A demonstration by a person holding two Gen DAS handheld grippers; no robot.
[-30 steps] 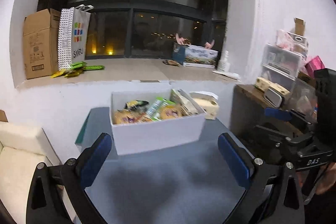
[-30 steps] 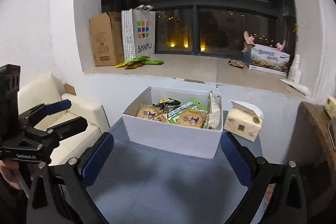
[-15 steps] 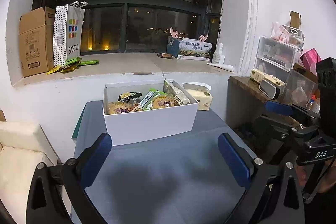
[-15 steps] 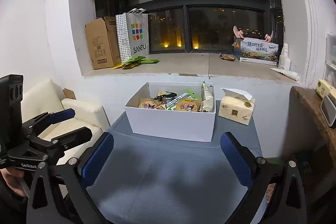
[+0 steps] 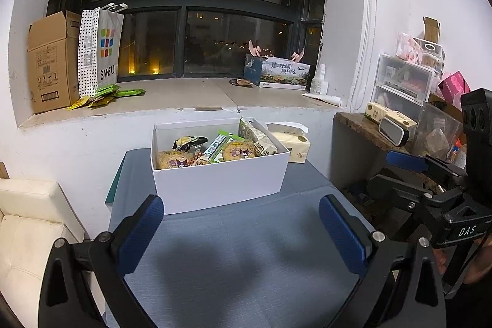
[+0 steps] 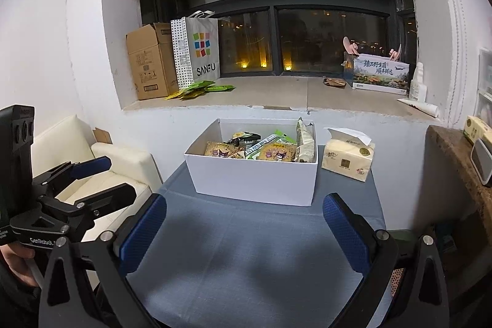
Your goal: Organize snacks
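Both the left gripper (image 5: 241, 223) and right gripper (image 6: 244, 223) hang wide open, empty, above the table (image 5: 233, 263); the snack box (image 5: 220, 183) sits at its far edge.

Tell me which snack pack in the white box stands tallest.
The grey-green patterned pack propped upright against the right end wall of the white box. Its top pokes above the rim, while the cookie packs and other packs lie lower.
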